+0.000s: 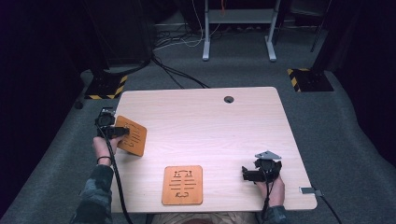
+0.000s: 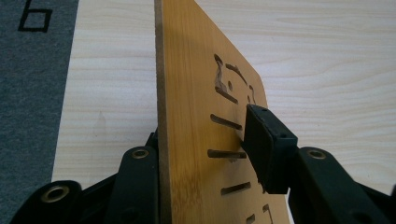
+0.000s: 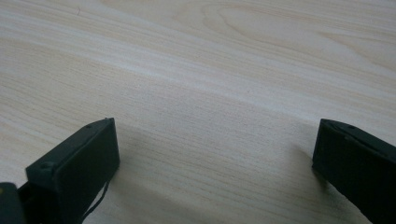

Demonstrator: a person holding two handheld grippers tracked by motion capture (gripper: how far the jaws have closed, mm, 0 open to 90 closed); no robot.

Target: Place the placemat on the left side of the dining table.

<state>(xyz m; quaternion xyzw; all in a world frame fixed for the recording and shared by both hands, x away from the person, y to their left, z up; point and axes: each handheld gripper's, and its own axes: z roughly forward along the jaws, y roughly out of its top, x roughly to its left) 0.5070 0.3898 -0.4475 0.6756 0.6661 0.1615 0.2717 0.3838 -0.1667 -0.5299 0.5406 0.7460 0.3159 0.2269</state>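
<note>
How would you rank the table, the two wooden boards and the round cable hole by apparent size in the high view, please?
1. Table, by far the largest.
2. The two boards: the flat board near the front edge looks slightly bigger than the board between the left gripper jaws, but that one is tilted, so I would not rank them.
3. Cable hole, smallest.

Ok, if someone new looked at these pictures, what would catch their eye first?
Probably the orange wooden board with cut-out slots standing on edge between the left gripper's jaws near the pale wooden table's left edge. Next, a matching orange slotted board lying flat near the front edge. The right gripper rests at the front right, jaws wide apart over bare wood.
</note>
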